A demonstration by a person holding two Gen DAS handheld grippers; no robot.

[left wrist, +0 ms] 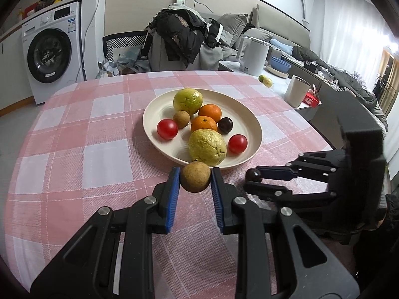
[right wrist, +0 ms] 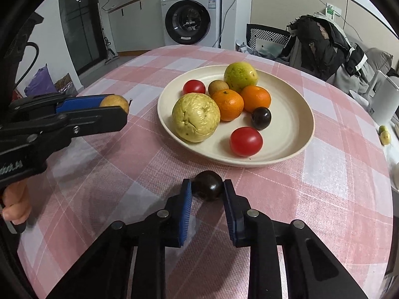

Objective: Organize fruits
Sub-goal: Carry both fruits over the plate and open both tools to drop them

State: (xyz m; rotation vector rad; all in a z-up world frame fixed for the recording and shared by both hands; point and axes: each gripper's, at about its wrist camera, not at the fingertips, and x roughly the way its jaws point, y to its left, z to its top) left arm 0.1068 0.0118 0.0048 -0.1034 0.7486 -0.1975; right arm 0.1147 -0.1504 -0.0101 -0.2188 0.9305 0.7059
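Holding mixed fruits (right wrist: 225, 104), cream plate (right wrist: 294, 134), on checked tablecloth (right wrist: 124, 174)

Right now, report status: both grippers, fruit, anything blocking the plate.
Left gripper shut on brown fruit. Right gripper shut on dark plum. Plate ahead holds eight fruits. Path to plate clear.
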